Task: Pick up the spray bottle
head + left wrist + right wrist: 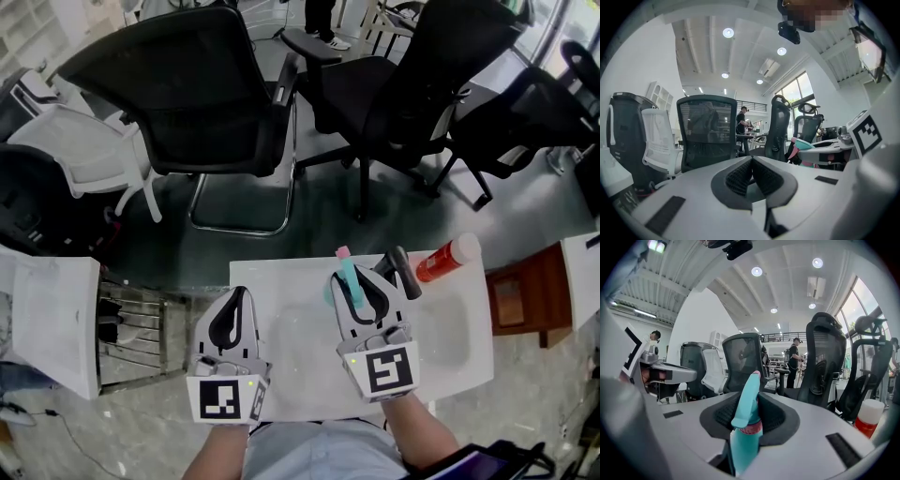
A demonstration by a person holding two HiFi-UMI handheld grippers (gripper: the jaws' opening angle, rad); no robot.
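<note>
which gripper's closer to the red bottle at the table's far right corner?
Right. The right gripper, holding the spray bottle, sits just left of the red bottle; the left gripper is much farther left, shut and empty.

The white table (281,281) is open at left; a red bottle (444,260) blocks its far right corner.

Looks steeply down from the head onto the white bench (300,366), near enough to fill the lower frame with the left hand-held gripper (240,292) and right hand-held gripper (364,281). Rides right behind each pair of jaws, low and about level, facing outward past the bench edge (wide-angle, bending the room). Shares the black mesh chair (187,84) across all three views, from above in one, front-on in two.
</note>
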